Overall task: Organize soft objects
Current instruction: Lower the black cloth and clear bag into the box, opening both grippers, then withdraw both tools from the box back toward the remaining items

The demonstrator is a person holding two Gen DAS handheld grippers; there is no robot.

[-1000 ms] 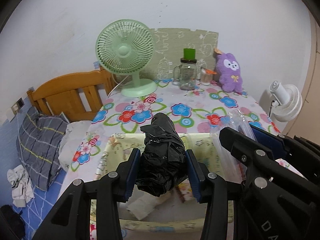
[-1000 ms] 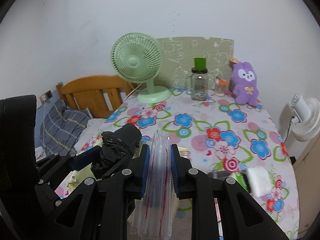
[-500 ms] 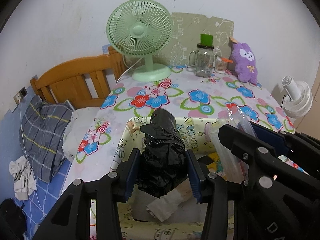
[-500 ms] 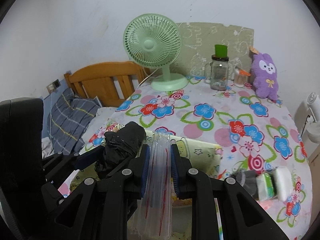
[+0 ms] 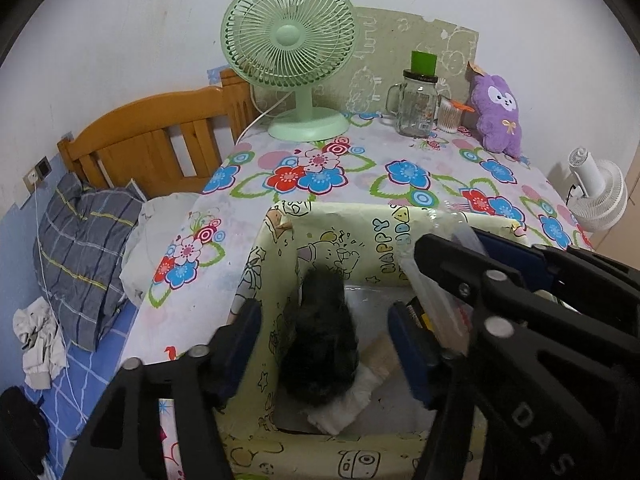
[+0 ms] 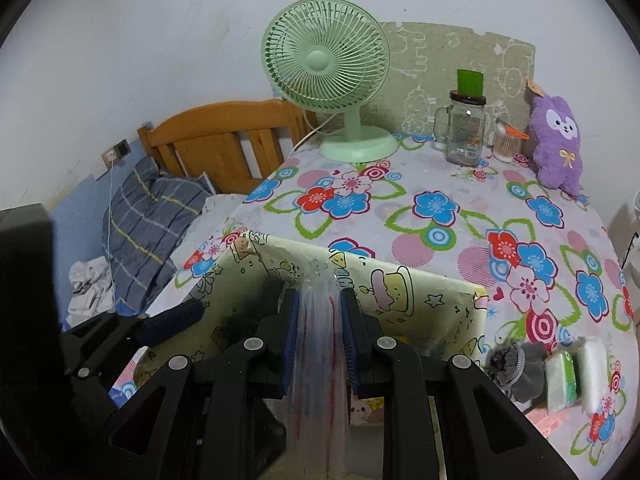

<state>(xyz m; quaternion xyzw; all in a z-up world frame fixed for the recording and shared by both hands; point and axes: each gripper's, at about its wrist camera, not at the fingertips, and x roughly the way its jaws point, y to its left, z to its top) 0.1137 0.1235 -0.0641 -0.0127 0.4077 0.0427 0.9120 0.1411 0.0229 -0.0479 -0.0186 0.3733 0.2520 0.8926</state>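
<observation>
1. The left tool [image 5: 320,344] hangs over a yellow cartoon-print storage box [image 5: 340,236] on the flower-patterned worktop [image 5: 344,172]; its jaws have just been opening and now stand wide, clear on both sides of a crumpled black plastic bag [image 5: 320,344].
2. The black bag, blurred, sits inside the box between the blue pads without touching either, above a pale cloth-like bundle [image 5: 352,396] on the box floor.
3. The right tool [image 6: 318,336] is closed nearly all the way on a stack of clear zip bags with red seal lines [image 6: 318,360], held upright over the same box.
4. Just right of the box on the worktop lie a grey fabric item [image 6: 510,368], a green-wrapped tissue pack [image 6: 560,380] and a white pack [image 6: 596,372], side by side.
5. At the far edge stand a green desk fan [image 5: 288,36], a glass mug jar with a green cap [image 5: 416,108] and a purple plush toy [image 5: 498,112].
6. A wooden bed headboard [image 5: 152,148] and a grey plaid pillow [image 5: 80,240] show to the left.
</observation>
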